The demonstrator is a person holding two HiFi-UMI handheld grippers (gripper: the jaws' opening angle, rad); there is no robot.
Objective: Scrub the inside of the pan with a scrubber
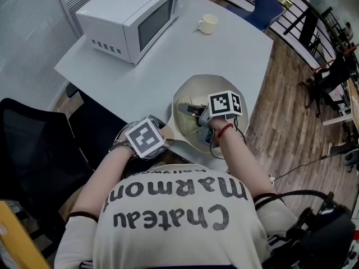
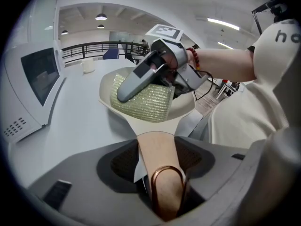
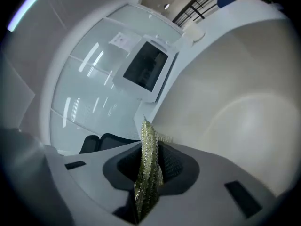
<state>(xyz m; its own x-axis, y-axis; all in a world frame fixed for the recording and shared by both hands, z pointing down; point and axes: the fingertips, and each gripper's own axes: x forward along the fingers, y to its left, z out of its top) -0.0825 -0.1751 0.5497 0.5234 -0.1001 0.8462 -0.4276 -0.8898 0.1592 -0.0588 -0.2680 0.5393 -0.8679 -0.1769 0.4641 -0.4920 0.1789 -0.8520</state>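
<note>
I have the cream pan (image 1: 208,86) at the near right edge of the table (image 1: 168,60). My left gripper (image 2: 159,166) is clamped part-way closed on its handle (image 2: 153,142), which looks like the right hold: the pan seems rigid and smooth inside, so it could skid if unbraced. My right gripper (image 3: 149,160) pinches the green mesh scrubber (image 2: 146,102) edge-on inside the bowl. The scrubber looks soft, light and floppy, so I would grip it deep and press broadly.

A white microwave (image 1: 132,18) and a cup (image 1: 207,23) — well apart — stand on the table (image 1: 235,55).
</note>
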